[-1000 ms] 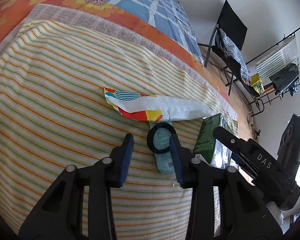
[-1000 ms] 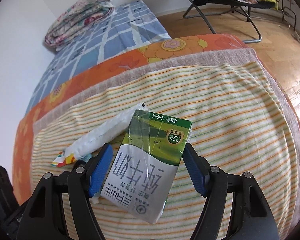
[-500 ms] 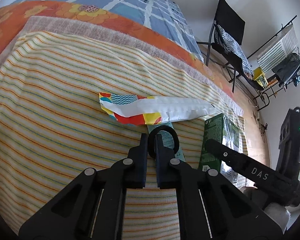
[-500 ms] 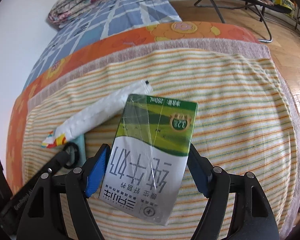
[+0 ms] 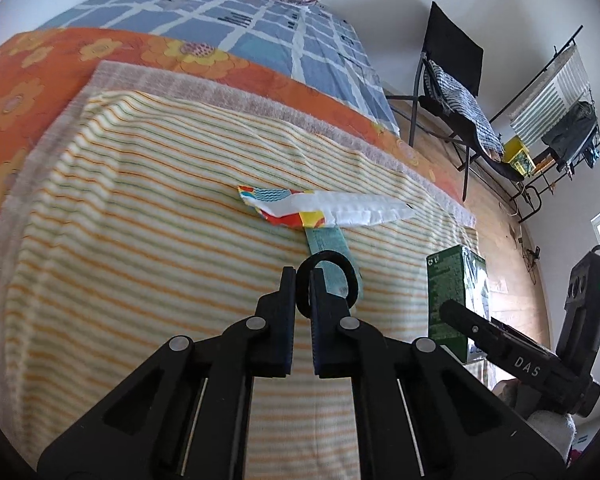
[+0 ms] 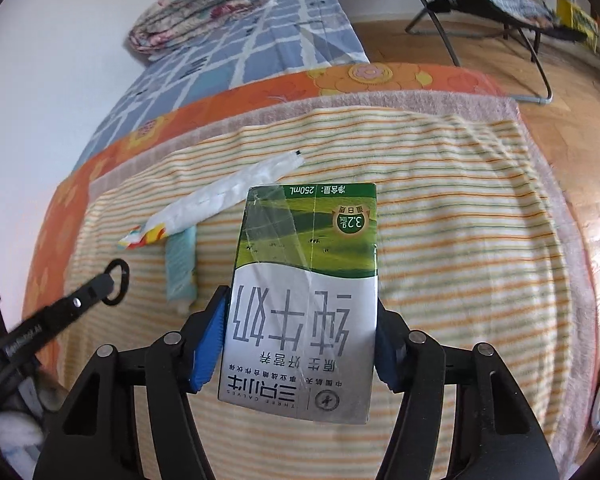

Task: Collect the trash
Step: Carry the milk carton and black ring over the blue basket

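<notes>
My left claw (image 5: 303,280) is closed on a black ring (image 5: 327,280), pinching its left edge; the ring sits at frame center in the left wrist view, above the striped blanket (image 5: 140,240). In the right wrist view the same ring (image 6: 117,281) shows at mid left, on the tip of the left claw (image 6: 107,285).

My right claw (image 6: 300,344) is gripping a green and white milk carton (image 6: 306,292), 1 blue pad on each side of it, carton printed side up, text upside down, filling lower center of the frame. In the left wrist view the carton (image 5: 454,300) is at the right, above the bed edge, with the right claw arm marked DAS below it.

2 more trash pieces lie on the blanket: a white wrapper with a colorful end (image 5: 324,212), just above center, and a teal packet (image 5: 328,256) partly under it, running down toward the ring. Right wrist view: wrapper (image 6: 216,204) upper left of the carton, teal packet (image 6: 181,264) just left of the carton. Can't tell whether the ring touches the packet.

Blanket covers the near part of the bed (image 5: 260,40); orange floral sheet and blue check sheet beyond. Folded quilt (image 6: 200,4) at the top left in the right wrist view. Black chair (image 5: 452,76) at the upper right of the left wrist view, on the wood floor.
</notes>
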Motion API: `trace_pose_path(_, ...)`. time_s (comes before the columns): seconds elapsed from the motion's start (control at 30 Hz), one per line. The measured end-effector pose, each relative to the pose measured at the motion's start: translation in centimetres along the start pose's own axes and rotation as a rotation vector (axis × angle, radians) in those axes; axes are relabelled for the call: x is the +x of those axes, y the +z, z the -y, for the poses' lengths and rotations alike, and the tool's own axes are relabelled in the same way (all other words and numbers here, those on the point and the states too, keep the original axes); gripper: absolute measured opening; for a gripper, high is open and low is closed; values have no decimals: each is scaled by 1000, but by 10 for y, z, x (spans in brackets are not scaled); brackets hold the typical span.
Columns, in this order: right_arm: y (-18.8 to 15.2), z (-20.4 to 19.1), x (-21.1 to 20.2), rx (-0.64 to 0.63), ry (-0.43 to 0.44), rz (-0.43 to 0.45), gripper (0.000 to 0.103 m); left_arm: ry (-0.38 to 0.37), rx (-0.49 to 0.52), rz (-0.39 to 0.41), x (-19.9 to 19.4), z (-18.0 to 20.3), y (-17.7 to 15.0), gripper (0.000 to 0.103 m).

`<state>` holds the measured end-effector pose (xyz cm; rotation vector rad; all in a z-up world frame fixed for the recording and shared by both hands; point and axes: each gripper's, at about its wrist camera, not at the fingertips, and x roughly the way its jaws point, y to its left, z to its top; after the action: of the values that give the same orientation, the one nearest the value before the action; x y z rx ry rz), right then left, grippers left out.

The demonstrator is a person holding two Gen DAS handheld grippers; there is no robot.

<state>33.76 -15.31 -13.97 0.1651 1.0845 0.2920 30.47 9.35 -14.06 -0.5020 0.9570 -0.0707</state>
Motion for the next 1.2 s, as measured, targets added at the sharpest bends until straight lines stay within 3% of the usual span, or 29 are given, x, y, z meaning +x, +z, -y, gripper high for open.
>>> trace_pose_path(0.37, -53, -9, -81, -53, 71, 45, 62, 13, 86, 29, -83, 15, -47, 4)
trace_pose_path(0.8, -146, -28, -173, -169, 167, 85, 62, 4, 205, 58, -172, 37, -125, 4)
trace_pose_path(1.2, -220, -36, -199, -272, 208, 62, 62, 4, 305, 13, -194, 43, -211, 4)
